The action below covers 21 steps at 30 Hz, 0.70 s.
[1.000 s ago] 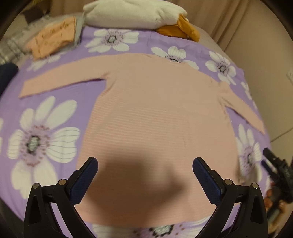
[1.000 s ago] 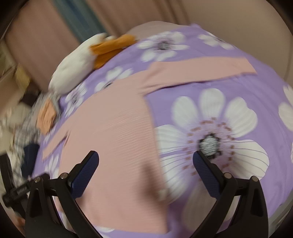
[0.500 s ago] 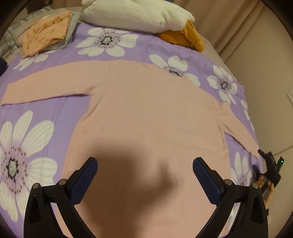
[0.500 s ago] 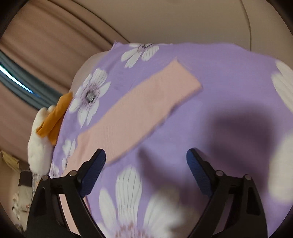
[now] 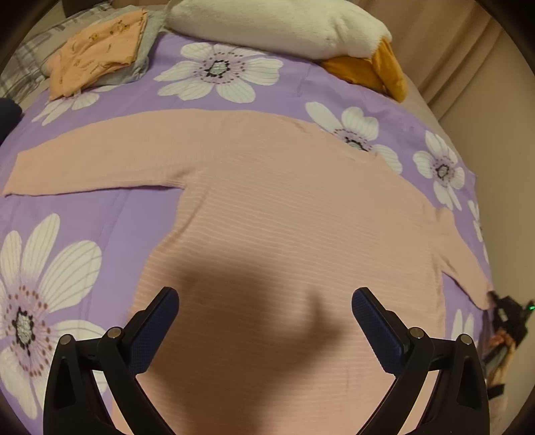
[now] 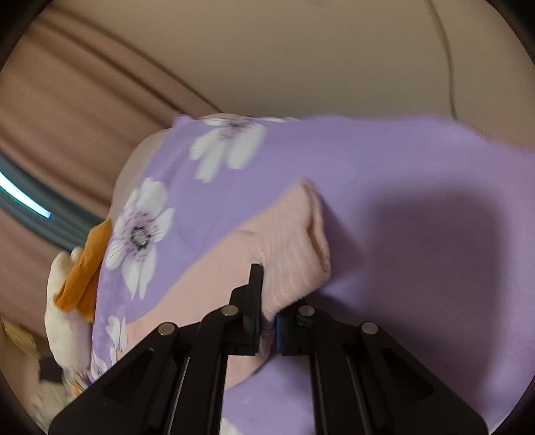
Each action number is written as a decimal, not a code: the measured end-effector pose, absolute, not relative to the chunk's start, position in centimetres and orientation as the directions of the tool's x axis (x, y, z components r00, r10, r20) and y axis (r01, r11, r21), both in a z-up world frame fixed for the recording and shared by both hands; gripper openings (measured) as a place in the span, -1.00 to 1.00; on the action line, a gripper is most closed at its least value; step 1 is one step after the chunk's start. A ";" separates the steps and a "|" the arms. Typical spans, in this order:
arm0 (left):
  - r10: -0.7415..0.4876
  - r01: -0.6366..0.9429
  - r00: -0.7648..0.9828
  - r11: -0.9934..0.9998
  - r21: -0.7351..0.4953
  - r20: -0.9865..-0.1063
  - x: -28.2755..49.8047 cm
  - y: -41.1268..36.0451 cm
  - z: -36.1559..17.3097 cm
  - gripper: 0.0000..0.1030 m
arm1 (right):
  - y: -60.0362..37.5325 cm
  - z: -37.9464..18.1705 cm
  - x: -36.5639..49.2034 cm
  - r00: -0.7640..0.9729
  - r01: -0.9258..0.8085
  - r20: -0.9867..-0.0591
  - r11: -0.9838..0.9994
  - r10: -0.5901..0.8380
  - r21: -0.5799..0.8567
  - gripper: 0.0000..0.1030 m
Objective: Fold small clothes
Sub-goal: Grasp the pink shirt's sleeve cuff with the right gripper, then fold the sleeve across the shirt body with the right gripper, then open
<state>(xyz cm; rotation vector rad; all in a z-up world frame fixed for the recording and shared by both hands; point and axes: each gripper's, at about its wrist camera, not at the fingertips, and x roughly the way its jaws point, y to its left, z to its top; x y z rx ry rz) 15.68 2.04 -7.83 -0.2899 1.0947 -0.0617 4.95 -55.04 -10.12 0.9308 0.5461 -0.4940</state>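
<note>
On the purple floral bedspread (image 5: 127, 221), the right hand-held gripper (image 6: 267, 321) pinches the pink top's sleeve (image 6: 291, 254), the left (image 5: 264, 321) open.

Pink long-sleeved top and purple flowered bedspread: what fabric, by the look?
Pink long-sleeved top: looks like a soft ribbed knit, matte; fine ridges run across it and its cuff bunches thickly in the right gripper. Purple flowered bedspread: smooth printed woven cloth, probably cotton or polyester; matte, no visible texture.

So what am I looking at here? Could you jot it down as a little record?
surface: purple flowered bedspread
garment: pink sweater, spread flat
right gripper: just closed, pinching the sweater's sleeve cuff
left gripper: open, over the sweater's lower part
behind: white plush toy, folded orange cloth
</note>
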 end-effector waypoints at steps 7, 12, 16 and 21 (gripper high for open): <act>-0.182 -0.125 0.477 0.954 -0.271 -0.860 15.5 4.6 -7.1 0.99 | -47.2 -0.2 10.5 0.803 0.436 -0.589 0.761 -0.088 0.480 -0.87; -0.167 -0.149 0.503 0.950 -0.276 -0.848 14.8 7.7 -6.1 0.99 | -37.0 5.9 16.5 0.817 0.256 -0.577 0.895 0.002 0.366 -0.86; -0.151 -0.185 0.521 0.941 -0.284 -0.840 14.3 10.5 -5.7 0.99 | -27.6 7.8 20.0 0.814 0.114 -0.577 0.955 0.068 0.272 -0.86; -0.113 -0.233 0.529 0.933 -0.273 -0.841 13.7 13.9 -5.8 0.99 | -15.8 4.4 24.2 0.757 -0.043 -0.647 0.995 0.088 0.086 -0.85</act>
